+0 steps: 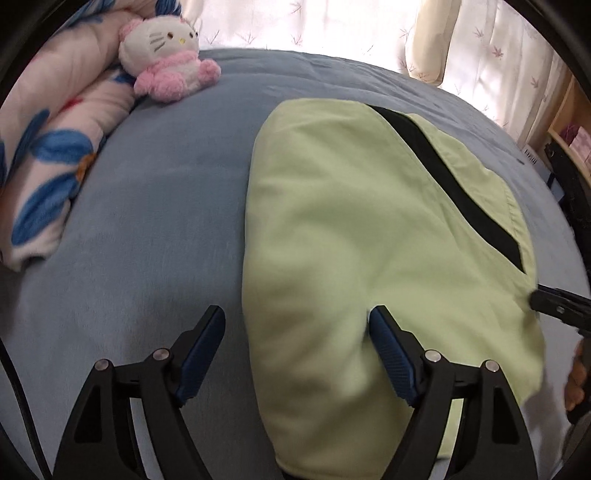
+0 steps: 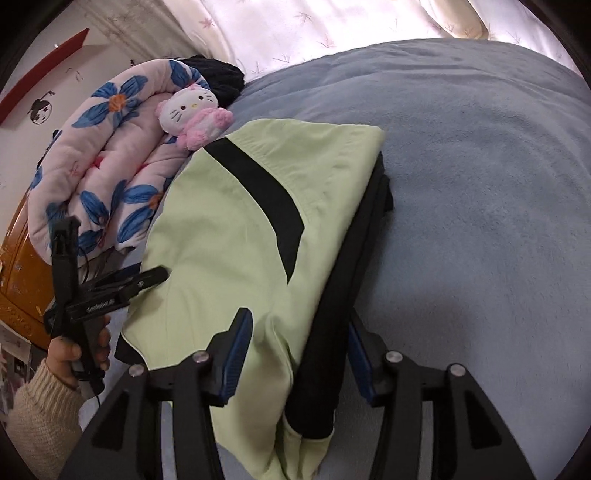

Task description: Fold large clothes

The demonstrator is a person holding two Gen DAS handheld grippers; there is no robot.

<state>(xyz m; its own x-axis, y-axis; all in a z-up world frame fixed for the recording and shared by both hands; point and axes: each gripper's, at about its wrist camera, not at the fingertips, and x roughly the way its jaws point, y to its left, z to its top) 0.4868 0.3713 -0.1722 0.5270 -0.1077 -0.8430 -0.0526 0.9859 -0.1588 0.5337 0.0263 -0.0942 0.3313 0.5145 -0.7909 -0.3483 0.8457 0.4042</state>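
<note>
Left wrist view: the left gripper [image 1: 297, 321] stands with its blue-padded jaws spread wide, gripping nothing. Its left pad hangs over bare bedcover; its right pad rests against the near left part of the folded pale green garment with a black diagonal stripe [image 1: 369, 229], the cloth dimpled beside it. The garment lies flat, directly ahead of and to the right of this gripper, its long axis running from the jaws away toward the window. The right gripper [image 1: 561, 302] enters at the garment's right edge.

Right wrist view: the right gripper [image 2: 301, 343] is partly open, its jaws straddling the garment's [image 2: 221, 236] near right edge, where a black layer shows under the green; whether the pads press the cloth cannot be told. To the left, a hand [image 2: 79, 350] in a cream knitted sleeve holds the left gripper [image 2: 122, 284].

Around: a grey-blue fleece bedcover [image 1: 155, 206] lies under everything. Far left of the jaws lie a rolled pink blanket with blue flowers [image 1: 48, 162] and a white-and-pink plush cat toy [image 1: 166, 62]. Beyond the bed hang white leaf-patterned curtains [image 1: 332, 26].
</note>
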